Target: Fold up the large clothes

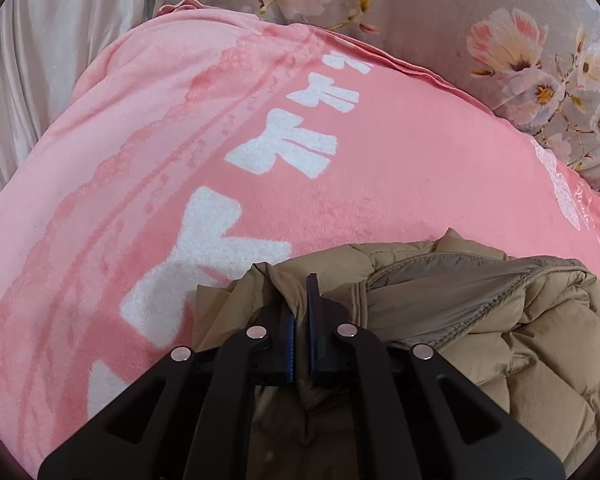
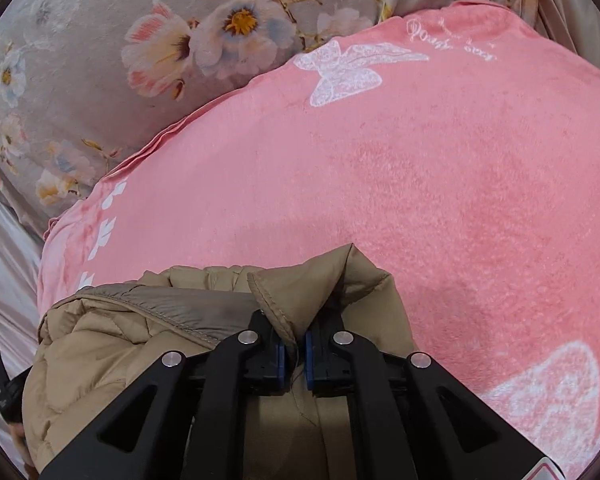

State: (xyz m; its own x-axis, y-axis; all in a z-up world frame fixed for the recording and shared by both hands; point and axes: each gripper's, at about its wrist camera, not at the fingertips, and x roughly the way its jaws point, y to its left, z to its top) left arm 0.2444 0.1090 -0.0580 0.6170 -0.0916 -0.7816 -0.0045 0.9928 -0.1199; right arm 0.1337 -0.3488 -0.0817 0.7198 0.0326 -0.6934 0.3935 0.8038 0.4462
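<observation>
I have the tan quilted jacket [image 1: 500,340] bunched at the near edge of the pink blanket [image 1: 380,168], which is spread over the bed. In the left wrist view the jacket fills the lower part from about 6 to 4 o'clock; in the right wrist view it sits from 6 round to 8 o'clock.

Left gripper [image 1: 300,292]: closed down almost fully, with a fold of the jacket's tan cloth pinched between the blue pads.

Right gripper [image 2: 296,344]: likewise nearly closed, clamped on a stitched hem of the jacket that stands up in a peak just beyond the fingertips.

Both grippers point down toward the blanket, each holding its own part of the same garment. Which edges of the jacket these are, I cannot tell.

Progress, as I judge it: early. The jacket is crumpled, with lining and quilted shell heaped together, and no flat panel or clean crease shows anywhere. It is on the work surface and held at two points, nothing more.

Remaining, in my judgement: spread it flat on the blanket, bring in the sleeves, then fold the body over.

The flowered bedsheet [image 2: 100,92] lies beyond the blanket at 10 to 12 o'clock in the right wrist view.
</observation>
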